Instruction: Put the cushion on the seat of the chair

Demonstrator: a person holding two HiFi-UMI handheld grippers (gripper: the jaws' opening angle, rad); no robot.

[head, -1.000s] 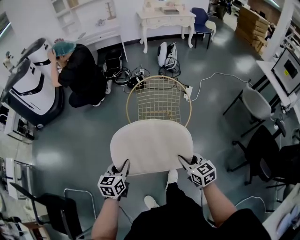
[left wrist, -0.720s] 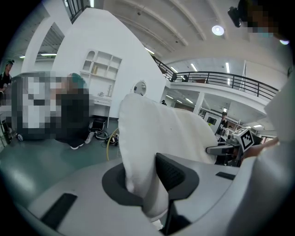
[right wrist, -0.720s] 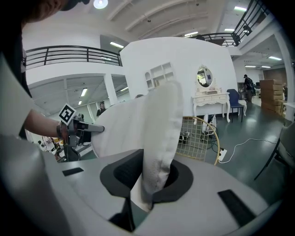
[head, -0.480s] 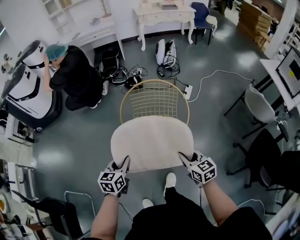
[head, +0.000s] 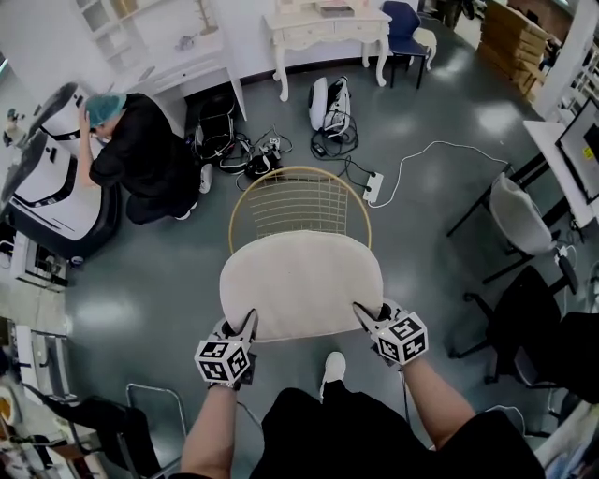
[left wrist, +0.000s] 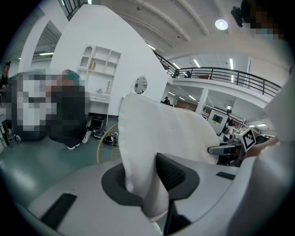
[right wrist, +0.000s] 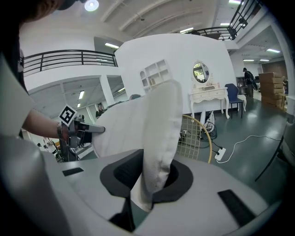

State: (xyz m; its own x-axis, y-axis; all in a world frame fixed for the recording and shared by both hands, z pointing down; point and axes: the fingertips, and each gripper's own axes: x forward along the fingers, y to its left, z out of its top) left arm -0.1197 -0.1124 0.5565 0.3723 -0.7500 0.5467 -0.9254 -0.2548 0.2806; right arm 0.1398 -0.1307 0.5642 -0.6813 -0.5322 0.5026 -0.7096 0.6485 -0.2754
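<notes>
A cream oval cushion (head: 299,285) hangs level in front of me, over the near part of a round gold wire chair (head: 298,201). My left gripper (head: 245,327) is shut on the cushion's near left edge, and my right gripper (head: 366,317) is shut on its near right edge. In the left gripper view the cushion (left wrist: 156,131) is pinched between the left gripper's (left wrist: 147,177) dark pads, whose jaws have just eased open slightly. The right gripper view shows the cushion (right wrist: 154,124) squeezed in the right gripper (right wrist: 147,177), with the chair's mesh (right wrist: 198,133) beyond. The chair's seat is hidden under the cushion.
A person (head: 140,154) crouches by a white machine (head: 47,187) at the far left. Behind the chair lie cables, a power strip (head: 374,187) and a bag (head: 329,103). A white dressing table (head: 323,23) stands at the back. Office chairs (head: 519,210) stand right, a black chair (head: 112,421) lower left.
Both grippers and the cushion have moved forward towards the gold chair, which now sits closer beneath the cushion. Both grips stay on the cushion.
</notes>
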